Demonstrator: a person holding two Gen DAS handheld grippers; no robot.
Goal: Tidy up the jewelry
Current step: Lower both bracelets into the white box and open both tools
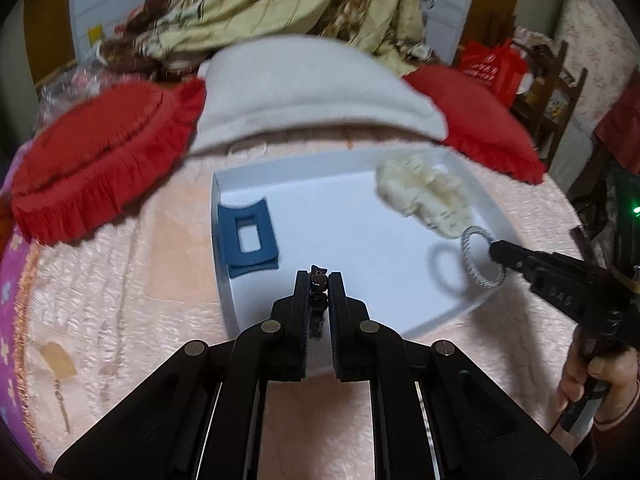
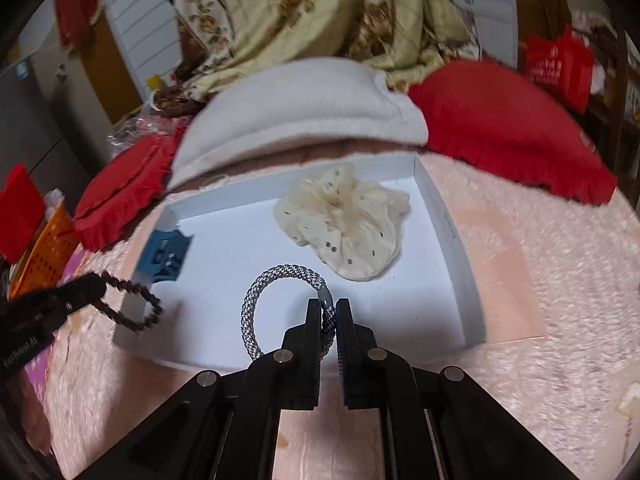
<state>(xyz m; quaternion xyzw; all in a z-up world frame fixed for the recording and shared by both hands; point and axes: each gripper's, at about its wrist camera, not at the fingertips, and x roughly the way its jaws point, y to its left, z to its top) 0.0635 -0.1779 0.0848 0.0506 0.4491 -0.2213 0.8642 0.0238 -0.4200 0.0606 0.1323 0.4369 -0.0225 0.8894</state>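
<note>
A white shallow box (image 1: 219, 248) (image 2: 448, 216) lies on a pink bedspread. Inside it lie a blue hair claw (image 1: 248, 236) (image 2: 164, 256) at the left and a cream dotted scrunchie (image 1: 424, 192) (image 2: 344, 228) at the far right. My left gripper (image 1: 319, 280) is shut on a dark brown bead bracelet (image 1: 318, 280) (image 2: 132, 304), held above the box's near left rim. My right gripper (image 2: 329, 304) (image 1: 494, 250) is shut on a grey-and-white braided hair tie (image 2: 276, 276) (image 1: 478, 256), which hangs over the box's near edge.
Two red frilled cushions (image 1: 100, 168) (image 2: 508, 128) and a white folded blanket (image 1: 312, 88) lie behind the box. A floral quilt (image 1: 280, 0) is heaped further back. A hairpin (image 1: 60, 372) lies on the bedspread at the left. An orange basket (image 2: 44, 256) stands off the bed's left side.
</note>
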